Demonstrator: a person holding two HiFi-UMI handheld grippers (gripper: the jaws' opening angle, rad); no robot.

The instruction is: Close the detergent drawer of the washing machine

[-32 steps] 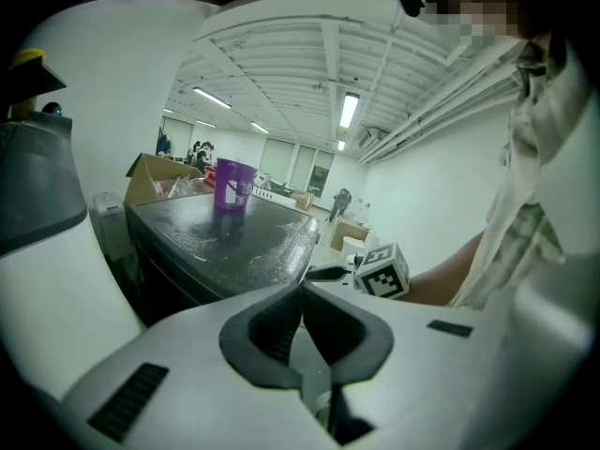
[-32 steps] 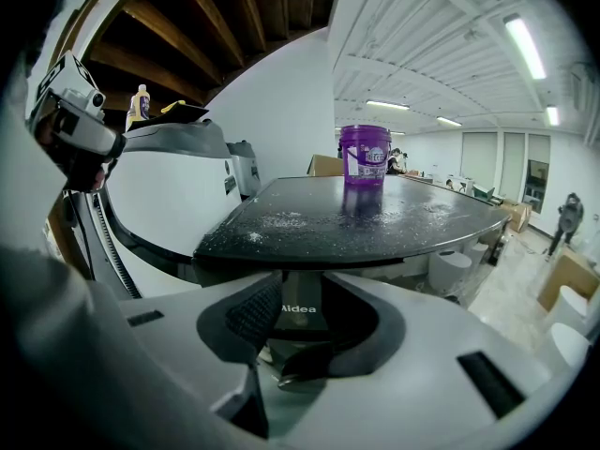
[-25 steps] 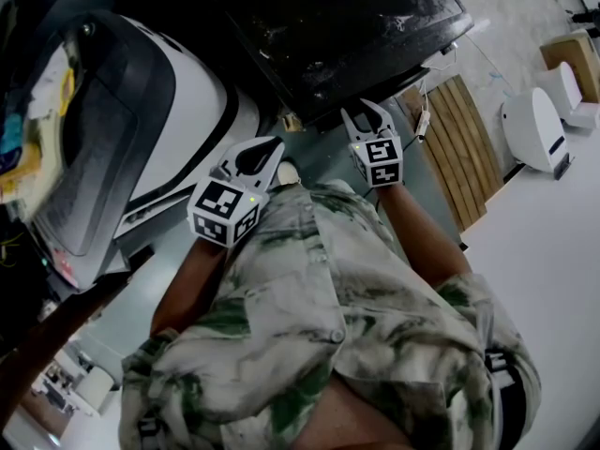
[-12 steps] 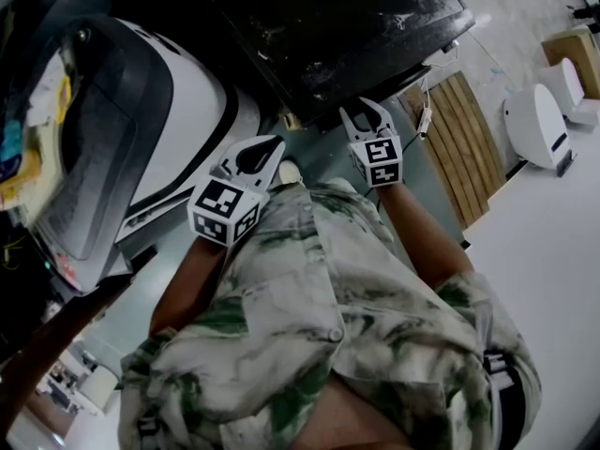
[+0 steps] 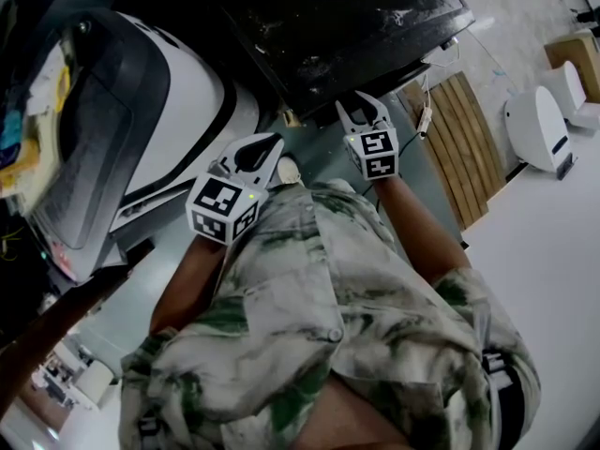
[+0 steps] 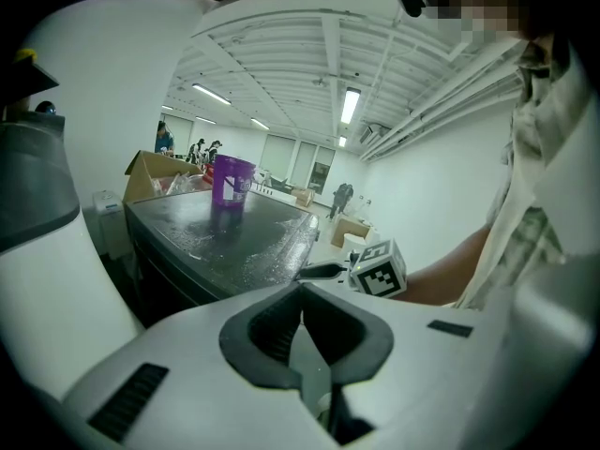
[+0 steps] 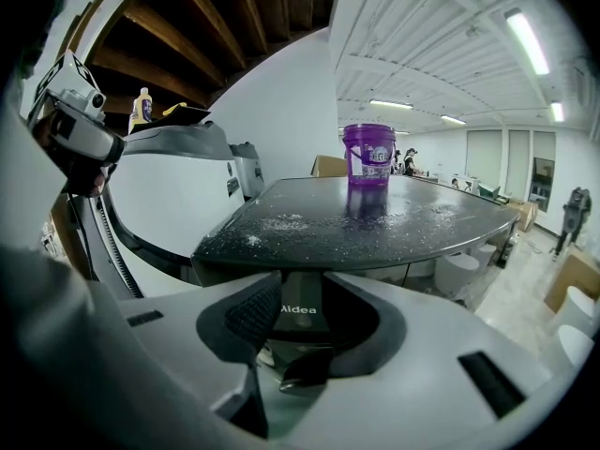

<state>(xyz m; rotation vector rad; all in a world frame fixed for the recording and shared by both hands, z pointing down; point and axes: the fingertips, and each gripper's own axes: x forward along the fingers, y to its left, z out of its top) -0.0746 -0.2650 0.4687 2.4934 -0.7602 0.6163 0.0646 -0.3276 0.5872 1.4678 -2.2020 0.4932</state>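
Two grippers are hanging side by side before the washer (image 5: pixel 347 26), one in each of the person's hands, each carrying one marker cube. The right gripper (image 5: pixel 361 111) is pointing at the washer's front edge, just under its dark, speckled top, with its two jaws standing well apart. In its own view one dark front piece lettered Midea, the drawer (image 7: pixel 298 331) by its look, is showing in the gap between them right below the washer's top. Whether either pad is touching it I cannot tell. The left gripper (image 5: pixel 272 146) is sitting off the washer's near left corner, closer to the person, its two jaws lying together tip to tip with nothing between them. One purple bucket (image 7: pixel 367 155) is standing upright on the washer's top, toward its far side, and one cardboard box (image 6: pixel 150 172) is showing beyond the washer, past the bucket. To the washer's left one white machine (image 5: pixel 192 111) with a dark lid is standing just beside it, touching or apart I cannot tell, and one bottle (image 7: pixel 142 107) is showing above that machine. To the washer's right one rack of wooden slats (image 5: pixel 459 143) is lying on the floor. The person's patterned shirt (image 5: pixel 337 307) is filling the head view below the washer.
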